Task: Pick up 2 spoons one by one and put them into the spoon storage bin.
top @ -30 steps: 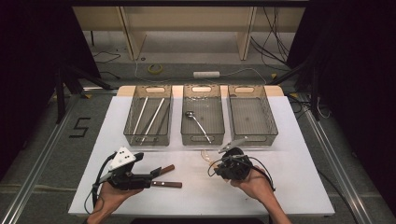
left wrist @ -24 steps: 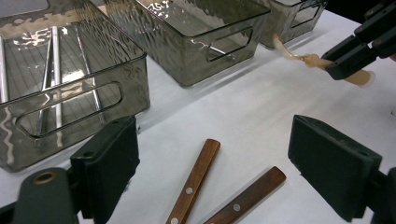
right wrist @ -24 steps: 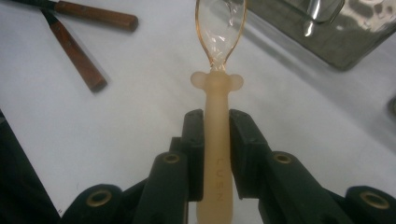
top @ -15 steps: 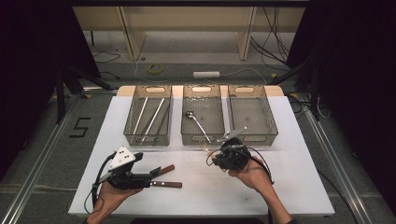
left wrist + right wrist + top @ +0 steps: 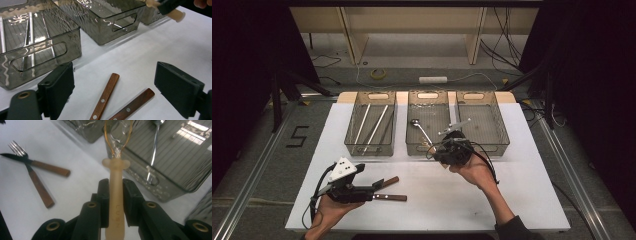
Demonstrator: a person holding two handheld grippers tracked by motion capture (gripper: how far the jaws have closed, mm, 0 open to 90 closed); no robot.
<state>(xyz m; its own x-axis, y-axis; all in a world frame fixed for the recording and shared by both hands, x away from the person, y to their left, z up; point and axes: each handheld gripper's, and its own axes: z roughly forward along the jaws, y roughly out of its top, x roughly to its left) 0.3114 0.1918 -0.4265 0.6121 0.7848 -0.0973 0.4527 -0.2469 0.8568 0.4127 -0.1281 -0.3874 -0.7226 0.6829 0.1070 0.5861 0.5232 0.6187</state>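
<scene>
My right gripper (image 5: 441, 150) is shut on the beige handle of a wire whisk (image 5: 116, 165), held above the table just in front of the middle tray (image 5: 428, 146). The gold wire loops (image 5: 117, 140) point toward that tray in the right gripper view. The whisk's handle end (image 5: 175, 14) sticks out at the top right of the left gripper view. My left gripper (image 5: 374, 189) rests low near the front left of the table, open, with nothing between its pads. Just ahead of it lie a wooden-handled fork (image 5: 37, 185) and knife (image 5: 50, 168), crossed near their heads.
Three smoky clear trays stand in a row at the back of the white table (image 5: 522, 190). The left tray (image 5: 371, 147) holds long thin rods, the middle one a metal spoon (image 5: 421, 130), and the right tray (image 5: 484, 142) looks bare.
My right gripper has risen and moved away from the person toward the middle tray, carrying the whisk. The left gripper, knife and fork have stayed put.
</scene>
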